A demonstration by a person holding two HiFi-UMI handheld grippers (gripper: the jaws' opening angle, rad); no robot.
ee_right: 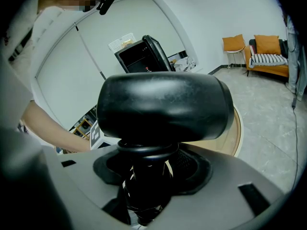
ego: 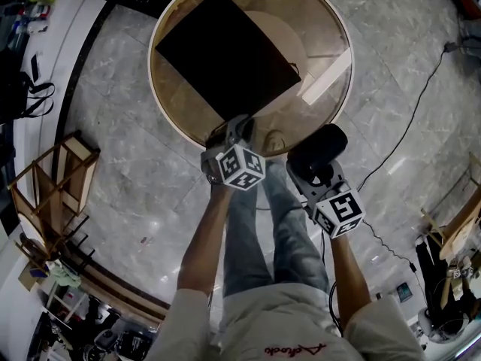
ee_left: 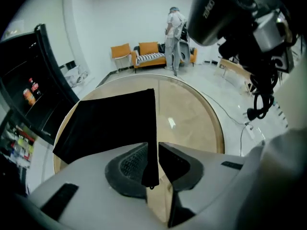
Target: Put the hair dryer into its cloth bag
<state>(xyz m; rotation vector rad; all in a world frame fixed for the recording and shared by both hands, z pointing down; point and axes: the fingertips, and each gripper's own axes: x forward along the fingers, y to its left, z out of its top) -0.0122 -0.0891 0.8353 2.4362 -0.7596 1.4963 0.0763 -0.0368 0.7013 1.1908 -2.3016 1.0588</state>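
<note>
The black cloth bag lies flat on the round wooden table. My left gripper is at the table's near rim, shut on the bag's near corner. In the left gripper view that edge of the bag runs as a thin dark strip between the two pads of the left gripper. My right gripper is shut on the handle of the black hair dryer, off the table's near right side. In the right gripper view the hair dryer stands with its cord coiled round the handle, inside the right gripper.
A white strip lies on the table's right part. A wooden rack stands on the floor at left, and cables trail at right. Beyond the table are an orange sofa, a standing person and a dark cabinet.
</note>
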